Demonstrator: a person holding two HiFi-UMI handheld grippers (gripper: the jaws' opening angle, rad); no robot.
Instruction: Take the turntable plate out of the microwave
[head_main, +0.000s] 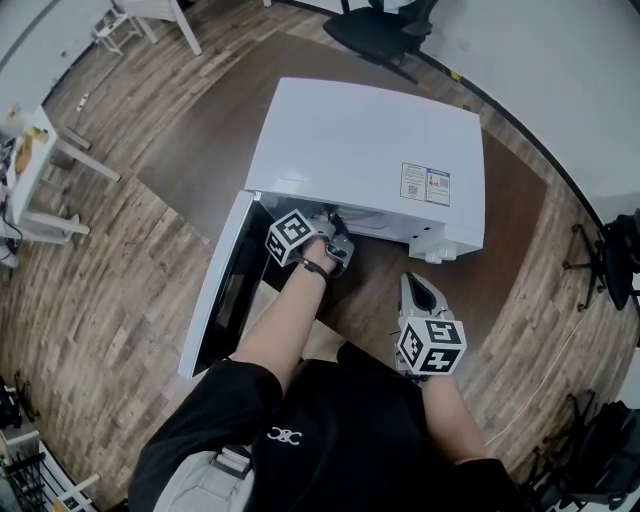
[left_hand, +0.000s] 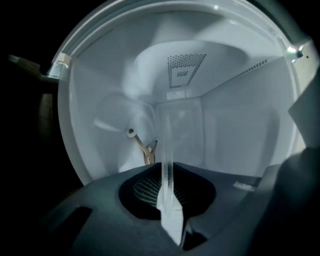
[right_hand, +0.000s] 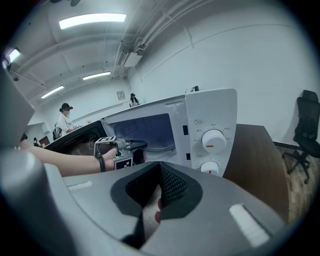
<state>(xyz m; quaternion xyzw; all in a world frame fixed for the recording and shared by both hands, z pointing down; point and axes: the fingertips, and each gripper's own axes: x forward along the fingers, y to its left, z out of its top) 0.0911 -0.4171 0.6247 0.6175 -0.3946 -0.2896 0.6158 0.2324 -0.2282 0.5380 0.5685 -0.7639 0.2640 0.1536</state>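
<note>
Our left gripper (head_main: 333, 233) pinches the turntable plate (left_hand: 166, 172) between its jaws; our right gripper (right_hand: 154, 200) seems pressed together, empty.

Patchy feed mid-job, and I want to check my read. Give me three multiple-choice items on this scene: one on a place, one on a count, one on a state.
1. Where is the left gripper?
A) On the floor
B) In the mouth of the microwave
C) Behind the microwave

2. How many knobs are on the microwave's front panel?
A) One
B) Four
C) Two

3. How does the microwave's door stand?
A) Swung wide open
B) Shut
C) Lying flat on top of the microwave

Answers:
1 B: both the head view and the right gripper view show it reaching into the opening.
2 C: the right gripper view shows two, one above the other.
3 A: the head view shows it swung out to the person's left.
</note>
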